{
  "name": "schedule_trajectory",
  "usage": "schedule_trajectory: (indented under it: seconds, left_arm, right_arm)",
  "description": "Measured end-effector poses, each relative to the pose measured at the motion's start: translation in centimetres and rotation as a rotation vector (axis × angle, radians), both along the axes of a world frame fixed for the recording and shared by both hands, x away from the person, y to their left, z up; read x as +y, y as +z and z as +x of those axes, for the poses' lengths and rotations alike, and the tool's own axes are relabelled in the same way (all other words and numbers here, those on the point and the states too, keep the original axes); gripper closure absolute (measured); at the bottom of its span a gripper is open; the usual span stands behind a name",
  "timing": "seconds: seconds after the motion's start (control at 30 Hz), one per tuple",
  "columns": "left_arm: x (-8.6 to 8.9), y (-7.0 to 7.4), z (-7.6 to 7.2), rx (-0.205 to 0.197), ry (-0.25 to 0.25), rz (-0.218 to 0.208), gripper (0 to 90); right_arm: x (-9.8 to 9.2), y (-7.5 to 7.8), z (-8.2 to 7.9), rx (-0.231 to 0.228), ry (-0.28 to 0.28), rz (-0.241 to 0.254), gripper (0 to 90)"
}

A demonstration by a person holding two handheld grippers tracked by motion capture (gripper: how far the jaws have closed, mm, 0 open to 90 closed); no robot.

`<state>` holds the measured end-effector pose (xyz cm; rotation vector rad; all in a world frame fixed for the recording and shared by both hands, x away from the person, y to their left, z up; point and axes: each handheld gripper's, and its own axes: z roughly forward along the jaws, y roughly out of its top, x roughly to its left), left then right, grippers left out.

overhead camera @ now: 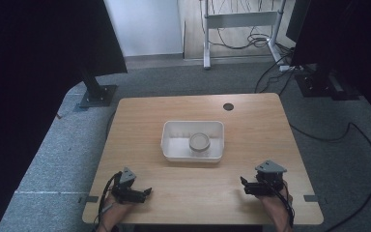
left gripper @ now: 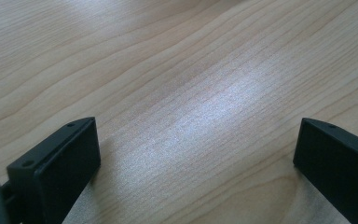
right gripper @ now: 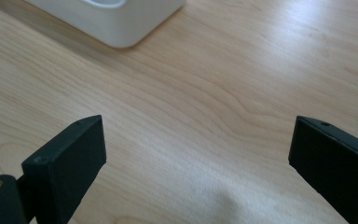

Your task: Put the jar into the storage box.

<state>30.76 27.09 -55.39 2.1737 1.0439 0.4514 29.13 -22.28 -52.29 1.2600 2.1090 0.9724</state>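
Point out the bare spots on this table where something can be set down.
Bare wood lies left and right of the white tub, between it and the table edges, and behind it around the grommet hole. The near strip between left gripper and right gripper is tighter.

The high view is dim and soft, with black edges. Both gripper views are brighter; pale glare streaks the wooden table (left gripper: 205,107), and the near jaws blur.

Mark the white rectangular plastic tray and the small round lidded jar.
White rectangular plastic tray (overhead camera: 191,156), high view, near outer wall.
Small round lidded jar (overhead camera: 199,142), high view, centre of its top.
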Motion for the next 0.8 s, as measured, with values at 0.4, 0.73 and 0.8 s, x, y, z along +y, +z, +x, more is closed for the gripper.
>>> schedule_trajectory:
  seconds: [0.4,0.73,0.8]
  left_arm:
    - [0.0,0.0,0.0,0.0,0.001,0.0,0.2]
    - [0.0,0.0,0.0,0.0,0.001,0.0,0.2]
    - [0.0,0.0,0.0,0.0,0.001,0.0,0.2]
  right_arm:
    - [-1.3,-1.3,-1.4,0.023,-0.037,0.001,3.8]
    - [-2.1,-2.2,-2.4,0.051,-0.056,-0.009,3.9]
    - [-2.3,-2.5,-2.6,0.062,-0.062,-0.013,3.9]
